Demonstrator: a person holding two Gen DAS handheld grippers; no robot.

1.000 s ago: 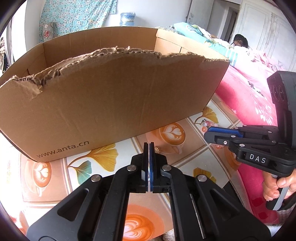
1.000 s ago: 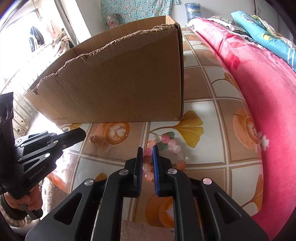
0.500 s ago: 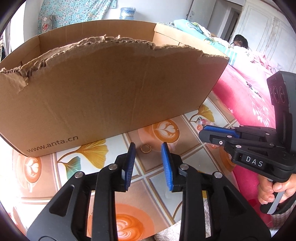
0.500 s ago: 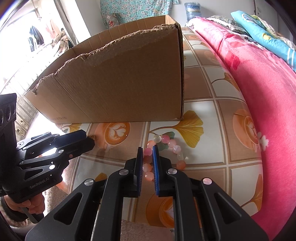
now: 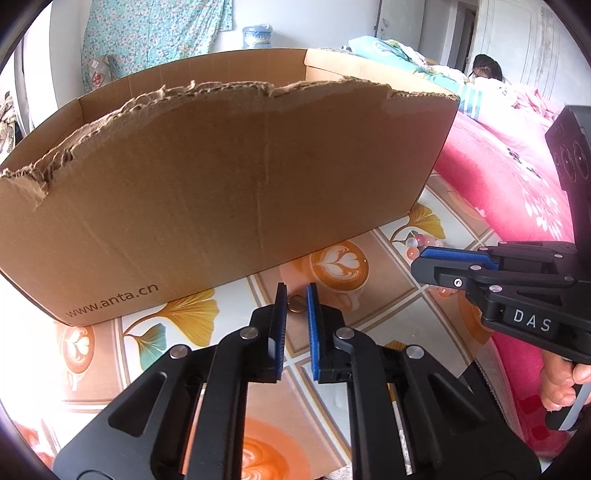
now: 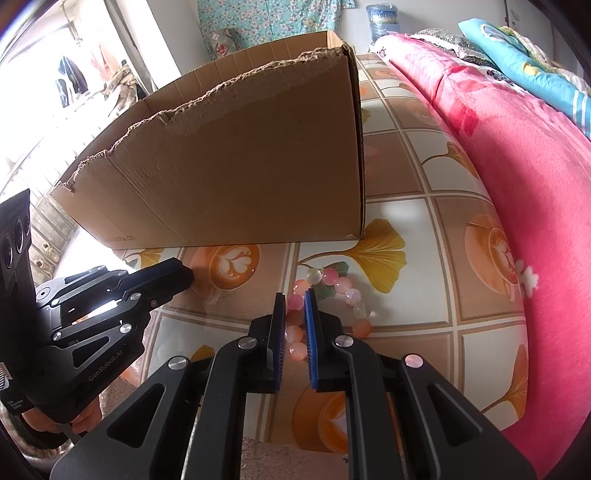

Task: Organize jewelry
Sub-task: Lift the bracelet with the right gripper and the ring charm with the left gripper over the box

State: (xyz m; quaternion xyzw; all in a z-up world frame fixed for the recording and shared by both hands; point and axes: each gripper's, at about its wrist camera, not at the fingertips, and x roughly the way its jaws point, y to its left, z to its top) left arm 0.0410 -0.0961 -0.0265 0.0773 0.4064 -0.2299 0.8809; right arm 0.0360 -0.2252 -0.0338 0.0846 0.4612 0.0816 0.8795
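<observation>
Narrowing now, left tongs point(image 5: 296, 291) down from a wider gape onto the small gold ring point(image 5: 296, 305) lying on the bench point(image 5: 406, 295) before the cardboard box point(image 5: 229, 192), not yet pinched; right tongs point(image 6: 294, 299) unchanged, slightly parted astride the bead bracelet point(image 6: 343, 286).

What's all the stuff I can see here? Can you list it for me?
cardboard box: one, brown, torn rim, on the table.
ring: one, gold, between the left gripper's blue pads.
bead bracelet: one, pink and white, by the box's corner.
tablecloth: one, coffee-cup and leaf print.
blanket: one, pink, right of the table.
water jug: one, blue, by the far wall.
left gripper: black, partly open.
right gripper: black, a bracelet strand between its pads.
</observation>
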